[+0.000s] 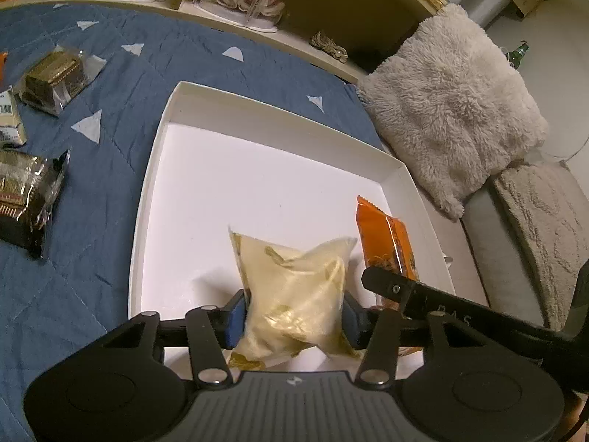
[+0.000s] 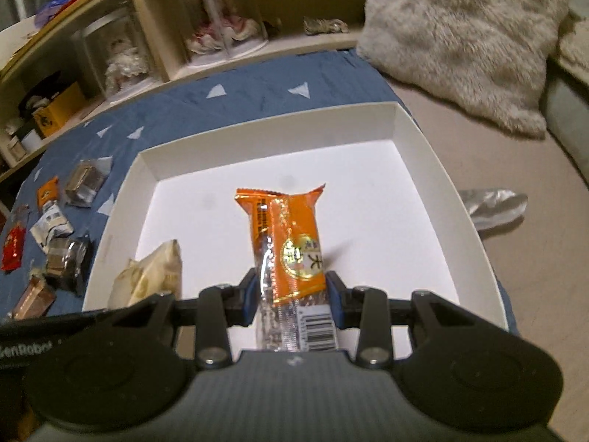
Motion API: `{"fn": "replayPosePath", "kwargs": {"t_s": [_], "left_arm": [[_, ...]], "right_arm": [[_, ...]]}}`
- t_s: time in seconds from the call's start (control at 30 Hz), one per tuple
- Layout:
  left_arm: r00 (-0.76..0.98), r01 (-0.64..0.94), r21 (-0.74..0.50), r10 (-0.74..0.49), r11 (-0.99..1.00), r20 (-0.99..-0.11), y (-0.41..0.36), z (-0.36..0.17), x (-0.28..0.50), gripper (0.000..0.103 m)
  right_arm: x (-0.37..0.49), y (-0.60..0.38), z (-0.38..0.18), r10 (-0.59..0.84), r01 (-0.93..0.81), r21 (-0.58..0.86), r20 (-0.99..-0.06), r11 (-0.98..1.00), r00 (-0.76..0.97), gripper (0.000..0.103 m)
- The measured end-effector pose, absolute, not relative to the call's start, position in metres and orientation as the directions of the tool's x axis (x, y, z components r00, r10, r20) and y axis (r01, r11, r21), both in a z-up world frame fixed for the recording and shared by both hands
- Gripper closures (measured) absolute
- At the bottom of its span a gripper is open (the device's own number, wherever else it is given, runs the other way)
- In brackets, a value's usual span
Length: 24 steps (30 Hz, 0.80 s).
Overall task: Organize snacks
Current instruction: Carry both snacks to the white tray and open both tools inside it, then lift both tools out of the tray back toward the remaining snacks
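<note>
A shallow white box (image 1: 206,107) lies on a blue quilt (image 1: 92,265); it also shows in the right wrist view (image 2: 434,169). My left gripper (image 1: 294,318) is shut on a pale yellow snack bag (image 1: 298,287) over the box's near part. My right gripper (image 2: 291,296) is shut on an orange snack packet (image 2: 291,232) over the box's near middle. The orange packet (image 1: 386,243) shows to the right of the yellow bag in the left wrist view, and the yellow bag (image 2: 154,276) shows at the left in the right wrist view.
Several wrapped snacks (image 2: 55,235) lie on the quilt left of the box; dark ones show in the left wrist view (image 1: 51,77). A furry cushion (image 1: 452,103) lies to the right. A shelf (image 1: 235,25) with clear cases runs behind. A silver wrapper (image 2: 493,206) lies right of the box.
</note>
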<state>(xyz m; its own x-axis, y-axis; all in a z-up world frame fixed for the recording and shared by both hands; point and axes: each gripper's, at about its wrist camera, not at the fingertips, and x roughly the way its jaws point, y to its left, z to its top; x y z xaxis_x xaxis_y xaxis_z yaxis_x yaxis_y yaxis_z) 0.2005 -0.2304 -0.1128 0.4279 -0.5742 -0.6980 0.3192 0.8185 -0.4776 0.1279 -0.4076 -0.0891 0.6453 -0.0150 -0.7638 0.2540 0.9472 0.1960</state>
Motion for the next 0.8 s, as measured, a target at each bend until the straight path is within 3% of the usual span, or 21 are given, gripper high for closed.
{"fn": "replayPosePath", "kwargs": {"t_s": [0.03, 0.1, 0.27, 0.8], "left_arm": [[0.433, 0.323, -0.471, -0.57, 0.821, -0.698, -0.231, -0.112, 0.2, 0.035], [0.441, 0.328, -0.455, -0.56, 0.828, -0.701, -0.231, -0.11, 0.199, 0.026], [0.443, 0.336, -0.396, -0.515, 0.854, -0.734, -0.231, -0.108, 0.198, 0.026], [0.458, 0.377, -0.267, -0.429, 0.887, -0.779, -0.223, -0.094, 0.18, 0.022]], "right_arm": [[0.13, -0.409, -0.09, -0.006, 0.251, 0.205, -0.763, 0.946, 0.647, 0.06], [0.132, -0.41, -0.091, 0.0, 0.252, 0.215, -0.762, 0.944, 0.647, 0.058], [0.131, -0.412, -0.093, -0.049, 0.275, 0.158, -0.784, 0.948, 0.619, 0.043], [0.094, -0.412, -0.077, -0.082, 0.291, 0.13, -0.783, 0.948, 0.616, 0.037]]}}
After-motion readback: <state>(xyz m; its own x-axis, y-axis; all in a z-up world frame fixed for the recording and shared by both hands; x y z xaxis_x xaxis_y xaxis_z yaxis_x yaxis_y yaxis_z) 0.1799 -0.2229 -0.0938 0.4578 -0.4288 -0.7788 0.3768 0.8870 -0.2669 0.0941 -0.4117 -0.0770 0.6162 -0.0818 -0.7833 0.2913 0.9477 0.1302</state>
